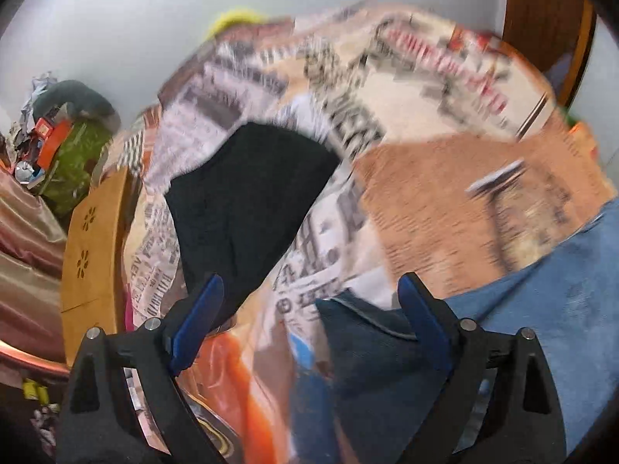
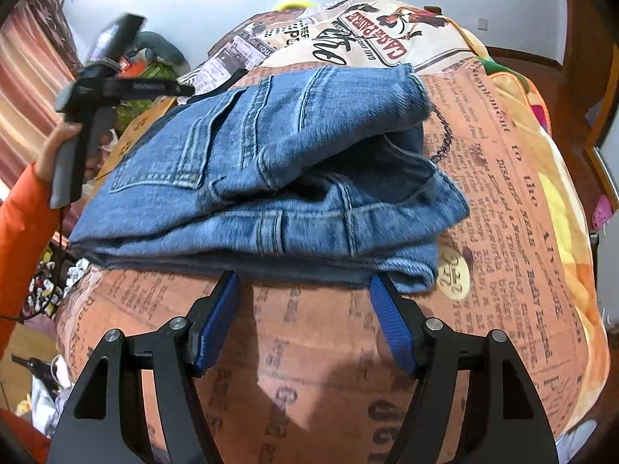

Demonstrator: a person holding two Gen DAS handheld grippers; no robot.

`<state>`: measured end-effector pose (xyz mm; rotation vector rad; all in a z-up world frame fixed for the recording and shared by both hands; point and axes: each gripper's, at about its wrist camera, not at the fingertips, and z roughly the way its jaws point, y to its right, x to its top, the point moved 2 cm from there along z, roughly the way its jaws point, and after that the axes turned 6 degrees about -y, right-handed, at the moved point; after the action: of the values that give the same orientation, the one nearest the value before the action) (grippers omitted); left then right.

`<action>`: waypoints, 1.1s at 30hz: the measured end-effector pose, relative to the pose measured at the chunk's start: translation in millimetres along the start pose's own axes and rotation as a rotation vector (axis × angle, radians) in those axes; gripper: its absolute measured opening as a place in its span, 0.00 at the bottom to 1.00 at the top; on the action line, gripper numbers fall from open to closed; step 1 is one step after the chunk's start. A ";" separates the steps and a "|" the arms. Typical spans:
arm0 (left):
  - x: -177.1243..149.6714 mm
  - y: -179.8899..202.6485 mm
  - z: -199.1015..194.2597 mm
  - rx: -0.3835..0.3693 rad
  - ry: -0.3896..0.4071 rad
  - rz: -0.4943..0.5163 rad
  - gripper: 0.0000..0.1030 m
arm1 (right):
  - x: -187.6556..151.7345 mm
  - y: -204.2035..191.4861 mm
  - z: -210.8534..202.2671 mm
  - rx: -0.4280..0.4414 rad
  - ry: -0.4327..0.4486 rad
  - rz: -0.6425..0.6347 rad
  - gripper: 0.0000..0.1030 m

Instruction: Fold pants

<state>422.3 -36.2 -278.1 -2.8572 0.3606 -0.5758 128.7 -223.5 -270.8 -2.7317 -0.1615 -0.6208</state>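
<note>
Blue jeans lie folded in a thick stack on a newspaper-print blanket. My right gripper is open and empty, its blue fingertips at the near edge of the stack. My left gripper is open and empty; the view is blurred, with the jeans at its lower right. The left gripper also shows in the right wrist view, held up in a hand left of the jeans.
A black garment lies on the blanket ahead of the left gripper. A wooden stool and a pile of clutter stand to the left. White wall behind; wooden door frame at right.
</note>
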 end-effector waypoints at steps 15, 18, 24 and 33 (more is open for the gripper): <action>-99.1 -47.4 8.3 -0.235 -0.061 -0.104 0.91 | 54.8 21.1 22.5 -0.096 0.026 0.020 0.66; -127.5 -40.0 -12.1 -0.237 -0.053 -0.083 0.91 | 59.3 23.9 19.7 -0.091 0.030 0.023 0.66; -167.1 -17.1 -39.3 -0.326 -0.070 -0.075 0.91 | 46.9 31.9 -9.7 -0.118 0.068 0.031 0.66; -179.1 13.3 -79.6 -0.280 -0.002 -0.037 0.90 | 29.4 35.3 -52.8 -0.139 0.131 0.021 0.66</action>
<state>227.6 -11.3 -272.7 -3.1379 0.4184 -0.5690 140.5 -273.8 -223.6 -2.8090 -0.0598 -0.8317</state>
